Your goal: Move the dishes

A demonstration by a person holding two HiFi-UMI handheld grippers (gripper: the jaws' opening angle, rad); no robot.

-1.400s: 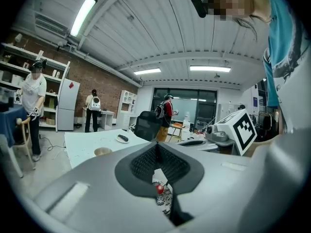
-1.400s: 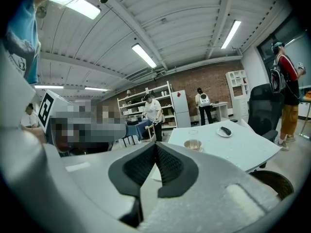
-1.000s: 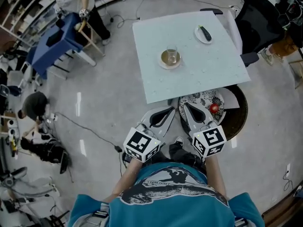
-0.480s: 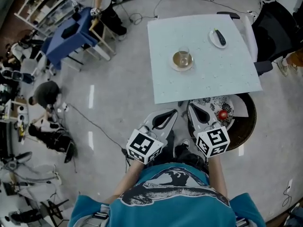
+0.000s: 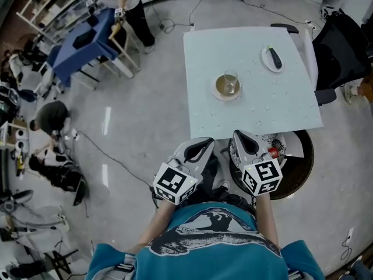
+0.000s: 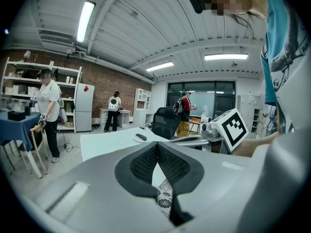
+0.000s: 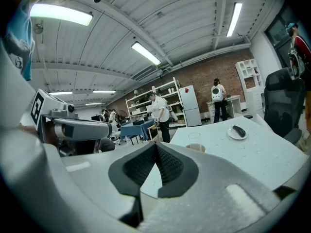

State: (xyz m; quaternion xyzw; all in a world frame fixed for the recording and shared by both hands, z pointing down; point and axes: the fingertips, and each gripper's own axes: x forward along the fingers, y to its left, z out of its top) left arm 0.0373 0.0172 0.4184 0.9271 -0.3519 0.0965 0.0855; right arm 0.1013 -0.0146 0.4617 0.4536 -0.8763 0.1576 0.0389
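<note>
Two pairs of tongs, each with its jaws pressed together and gripping nothing, point at the near edge of the pale square bench [image 5: 256,107]. The left tongs [image 5: 208,141] sit just short of that edge near its left corner. The right tongs [image 5: 239,135] sit beside them, with the tips level with the edge (whether they touch it I cannot tell).

On the bench stand two dishes, well apart. A round saucer with a clear glass on it [image 5: 226,87] sits near the middle, and a small white plate bearing a dark oblong thing [image 5: 272,58] sits toward the far right corner. Bare bench top lies all around both, and neither sits at an edge.

A third dish, a black-and-white patterned plate [image 5: 278,146], rests lower down on a dark round stand [image 5: 298,171]. It lies just right of the right tongs and is partly tucked under the bench's near edge. The left gripper view shows its pattern directly beneath the closed jaws.

Grey polished floor [image 5: 145,127] opens wide to the left of the bench. A black office chair [image 5: 338,45] crowds the bench's right edge. A blue-covered table [image 5: 87,42] and other people stand well away at the far left.
</note>
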